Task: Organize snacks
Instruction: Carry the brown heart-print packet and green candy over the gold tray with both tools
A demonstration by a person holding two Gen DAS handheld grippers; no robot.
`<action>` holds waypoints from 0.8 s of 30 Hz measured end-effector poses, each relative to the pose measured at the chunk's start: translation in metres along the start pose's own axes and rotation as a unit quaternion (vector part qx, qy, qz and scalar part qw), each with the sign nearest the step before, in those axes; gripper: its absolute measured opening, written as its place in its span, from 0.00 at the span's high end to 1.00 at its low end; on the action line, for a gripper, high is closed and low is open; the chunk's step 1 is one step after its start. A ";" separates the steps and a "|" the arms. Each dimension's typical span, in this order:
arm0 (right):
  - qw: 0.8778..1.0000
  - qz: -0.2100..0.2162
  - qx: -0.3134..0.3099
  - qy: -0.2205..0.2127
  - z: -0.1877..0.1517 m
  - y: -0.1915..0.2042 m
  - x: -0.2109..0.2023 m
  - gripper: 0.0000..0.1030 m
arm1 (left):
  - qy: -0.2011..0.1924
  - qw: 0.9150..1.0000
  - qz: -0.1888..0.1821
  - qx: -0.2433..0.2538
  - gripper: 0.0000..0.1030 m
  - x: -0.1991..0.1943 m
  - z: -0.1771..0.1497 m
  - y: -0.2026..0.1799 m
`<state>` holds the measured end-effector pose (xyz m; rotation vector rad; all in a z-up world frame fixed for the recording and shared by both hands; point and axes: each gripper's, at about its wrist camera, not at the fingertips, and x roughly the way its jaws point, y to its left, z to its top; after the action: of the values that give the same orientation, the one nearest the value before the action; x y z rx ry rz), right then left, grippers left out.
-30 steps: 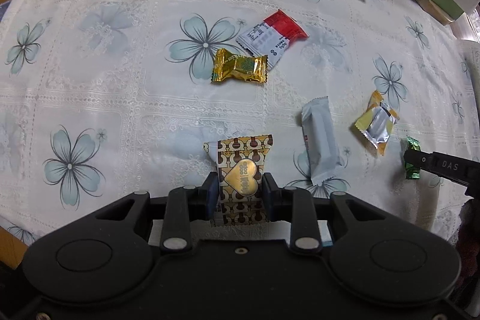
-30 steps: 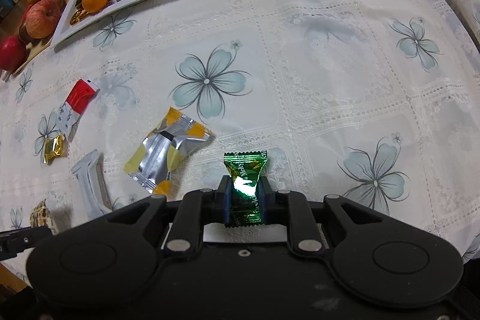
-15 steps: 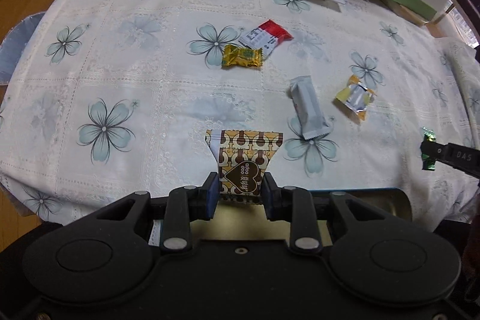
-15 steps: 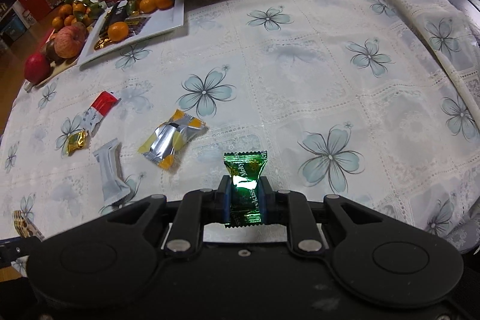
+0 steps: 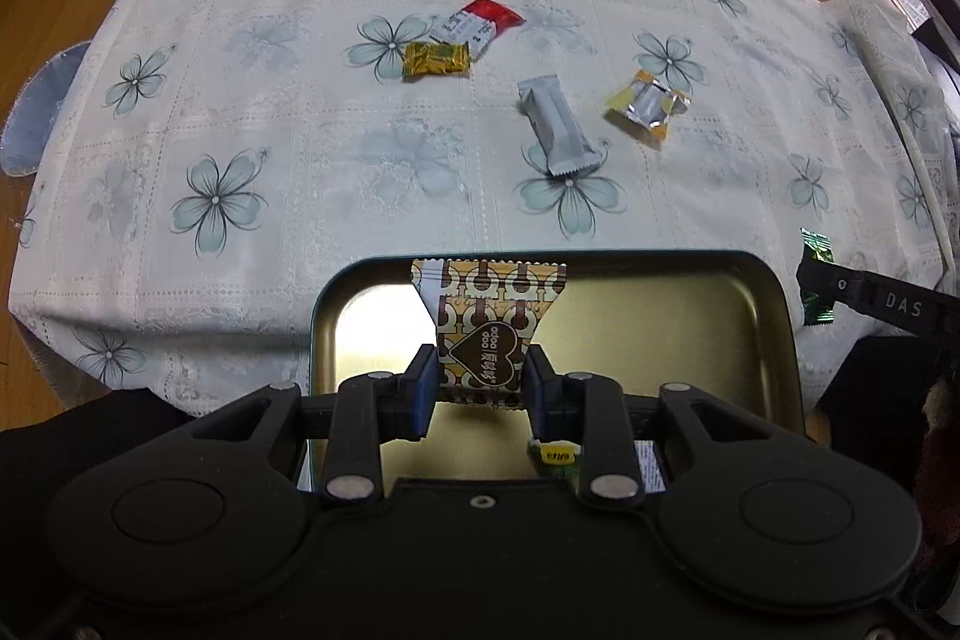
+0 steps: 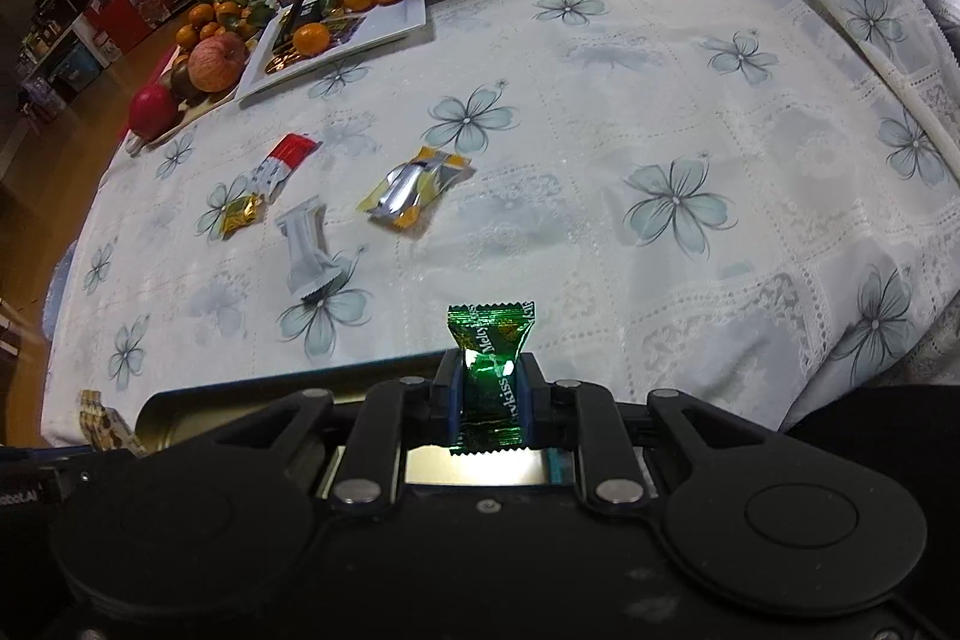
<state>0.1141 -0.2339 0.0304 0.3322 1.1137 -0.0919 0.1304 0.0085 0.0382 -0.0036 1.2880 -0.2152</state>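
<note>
Left gripper [image 5: 478, 388] clenched on brown-patterned snack packet [image 5: 487, 325], right gripper [image 6: 490, 397] on green candy [image 6: 491, 370]; both now carried back over gold tin tray [image 5: 774, 316] below, ready for drop.

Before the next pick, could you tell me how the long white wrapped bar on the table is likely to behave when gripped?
The white bar lies flat and keeps a straight, boxy shape, so it probably stays fairly stiff and won't roll. Its smooth, glossy wrapper may slip between pads. The crimped ends look thin and would likely crumple, so its middle seems the safer hold.
</note>
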 end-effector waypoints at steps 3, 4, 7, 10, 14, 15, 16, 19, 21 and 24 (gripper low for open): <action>1.000 0.017 0.001 0.021 -0.006 0.003 -0.004 0.81 | 0.024 1.000 0.000 0.005 0.64 0.002 -0.008 -0.002; 0.999 0.023 -0.001 0.029 -0.008 0.004 -0.006 0.81 | 0.031 0.999 0.001 0.007 0.64 0.002 -0.011 -0.002; 0.998 0.038 -0.005 0.046 -0.011 0.008 -0.012 0.81 | 0.053 0.998 0.010 0.021 0.64 0.005 -0.017 -0.006; 0.996 0.052 -0.015 0.069 -0.013 0.014 -0.015 0.81 | 0.086 0.996 0.007 0.039 0.64 0.009 -0.022 -0.011; 0.993 0.053 -0.040 0.097 -0.017 0.021 -0.016 0.81 | 0.101 0.994 0.011 0.048 0.64 0.009 -0.024 -0.014; 0.992 0.053 -0.046 0.102 -0.018 0.023 -0.016 0.81 | 0.100 0.994 0.013 0.050 0.64 0.007 -0.024 -0.014; 0.991 0.054 -0.051 0.109 -0.019 0.024 -0.017 0.81 | 0.101 0.994 0.013 0.050 0.64 0.006 -0.024 -0.014; 0.987 0.059 -0.067 0.133 -0.023 0.027 -0.017 0.81 | 0.122 0.992 -0.002 0.042 0.64 0.006 -0.022 -0.011; 0.984 0.057 -0.080 0.150 -0.027 0.028 -0.016 0.81 | 0.138 0.990 -0.010 0.035 0.63 0.007 -0.019 -0.009; 0.979 0.050 -0.097 0.171 -0.032 0.030 -0.013 0.81 | 0.141 0.989 0.004 0.041 0.63 0.009 -0.016 -0.009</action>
<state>0.0882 -0.1970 0.0358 0.2322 1.4317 0.1698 0.1160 0.0002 0.0264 0.1058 1.5596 -0.2678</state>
